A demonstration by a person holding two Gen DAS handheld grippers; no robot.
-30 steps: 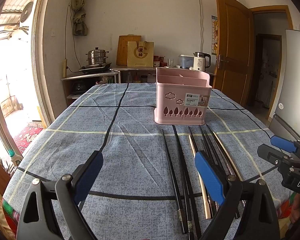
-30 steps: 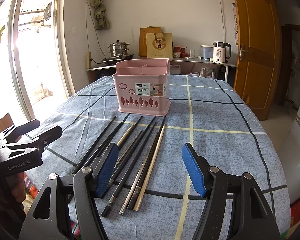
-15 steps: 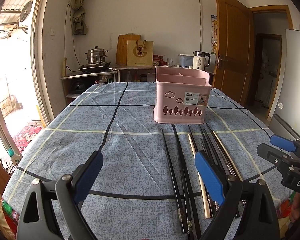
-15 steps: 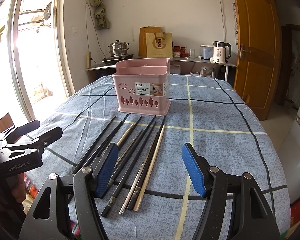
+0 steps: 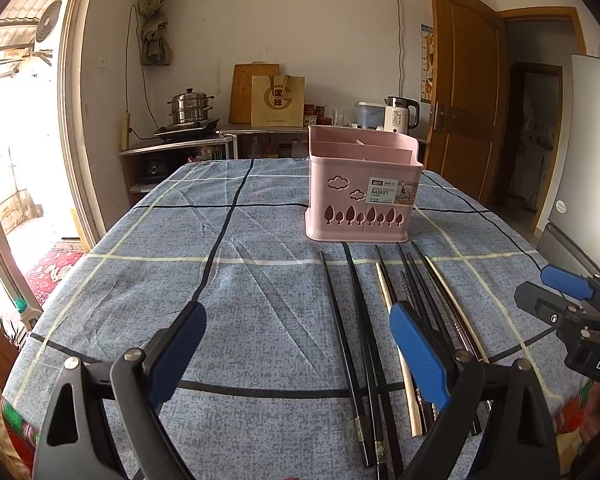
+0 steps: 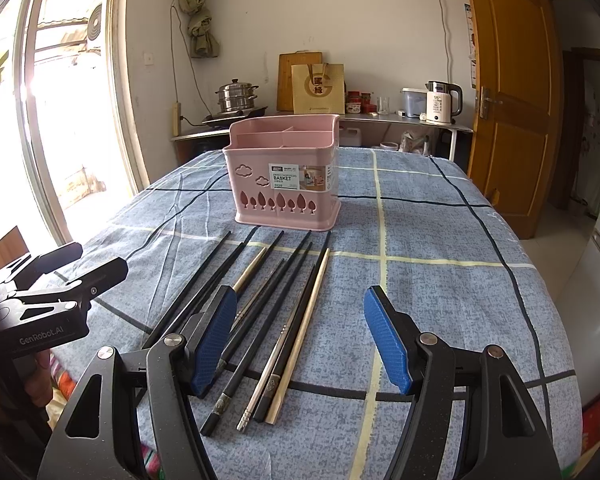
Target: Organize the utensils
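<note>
the chopsticks (image 6: 284, 312) lie lengthwise, near to far, toward the pink basket (image 6: 284, 184), nearest the right gripper (image 6: 300, 336), both grippers' fingers apart, empty.

Left gripper (image 5: 296, 344) fingers spread; chopsticks (image 5: 364, 344) before pink basket (image 5: 362, 188).

Worktop (image 5: 148, 272) left of chopsticks (image 5: 364, 320) bare: free passage. Right of chopsticks (image 6: 296, 312), cloth also bare up to edge. Pink basket (image 6: 284, 188) upright just beyond chopstick tips, blocks straight path forward; top open, compartments accessible from above. Chopsticks packed close, some overlapping, little room for fingers between.
</note>
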